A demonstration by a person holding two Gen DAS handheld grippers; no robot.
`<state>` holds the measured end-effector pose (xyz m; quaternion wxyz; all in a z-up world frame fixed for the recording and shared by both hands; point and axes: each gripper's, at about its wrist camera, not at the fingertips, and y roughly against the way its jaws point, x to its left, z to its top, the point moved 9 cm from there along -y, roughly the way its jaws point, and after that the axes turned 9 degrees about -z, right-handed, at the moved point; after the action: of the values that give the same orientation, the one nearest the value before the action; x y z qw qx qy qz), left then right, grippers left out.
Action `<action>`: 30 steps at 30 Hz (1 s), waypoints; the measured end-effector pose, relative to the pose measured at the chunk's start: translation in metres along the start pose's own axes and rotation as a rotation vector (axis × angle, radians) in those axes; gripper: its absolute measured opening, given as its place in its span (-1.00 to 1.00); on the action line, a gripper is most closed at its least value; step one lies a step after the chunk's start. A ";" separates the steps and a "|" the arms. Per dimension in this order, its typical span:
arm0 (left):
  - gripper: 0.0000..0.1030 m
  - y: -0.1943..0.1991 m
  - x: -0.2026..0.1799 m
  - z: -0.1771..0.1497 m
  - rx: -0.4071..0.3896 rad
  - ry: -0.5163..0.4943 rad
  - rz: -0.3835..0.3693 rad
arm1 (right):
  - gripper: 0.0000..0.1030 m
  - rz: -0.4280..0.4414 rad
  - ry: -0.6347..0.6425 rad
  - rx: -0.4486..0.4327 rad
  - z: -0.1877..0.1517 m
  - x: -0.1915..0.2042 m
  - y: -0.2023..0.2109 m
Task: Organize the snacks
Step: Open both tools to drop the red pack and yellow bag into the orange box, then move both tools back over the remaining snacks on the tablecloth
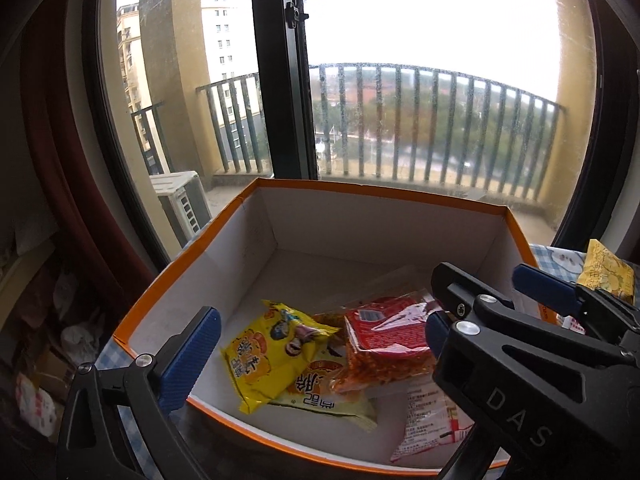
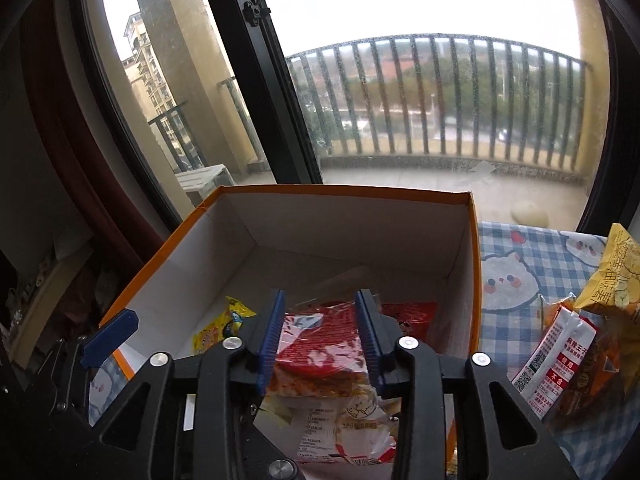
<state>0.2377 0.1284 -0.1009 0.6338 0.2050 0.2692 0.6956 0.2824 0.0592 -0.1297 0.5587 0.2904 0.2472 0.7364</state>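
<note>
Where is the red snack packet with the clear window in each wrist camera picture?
Left wrist: red snack packet lies in the box, right of centre, beside the yellow packet.
Right wrist: red snack packet sits low centre, between that gripper's blue pads.
Shared landmark: the orange-rimmed box.

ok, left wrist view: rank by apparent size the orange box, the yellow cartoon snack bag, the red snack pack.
1. orange box, far the largest.
2. yellow cartoon snack bag and red snack pack: they look about alike, and the red one is partly hidden behind the right gripper, so no ranking.
</note>
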 end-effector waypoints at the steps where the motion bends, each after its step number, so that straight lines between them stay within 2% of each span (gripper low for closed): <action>1: 0.99 0.001 0.000 0.000 0.001 0.005 -0.008 | 0.62 -0.024 0.001 -0.010 0.001 -0.004 0.002; 4: 0.99 0.003 0.000 0.002 -0.005 0.002 -0.011 | 0.68 -0.059 0.000 -0.037 0.005 -0.012 0.010; 8: 0.99 0.012 -0.004 -0.001 -0.017 -0.012 -0.022 | 0.69 -0.025 -0.005 -0.007 0.002 -0.018 0.018; 14: 0.99 0.028 -0.016 -0.002 -0.037 -0.014 -0.076 | 0.75 -0.050 -0.042 -0.026 0.001 -0.040 0.040; 23: 0.99 0.072 -0.051 -0.009 -0.083 -0.066 -0.157 | 0.86 -0.126 0.007 -0.120 -0.003 -0.060 0.102; 25: 0.99 0.083 -0.060 -0.009 -0.097 -0.078 -0.170 | 0.99 -0.136 0.012 -0.142 -0.003 -0.066 0.116; 30: 0.99 0.103 -0.083 -0.014 -0.116 -0.104 -0.198 | 1.00 -0.150 0.011 -0.192 -0.008 -0.079 0.147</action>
<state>0.1591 0.0394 -0.0419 0.7233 0.1761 0.2142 0.6325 0.1931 -0.0550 -0.0459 0.6363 0.2121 0.1996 0.7143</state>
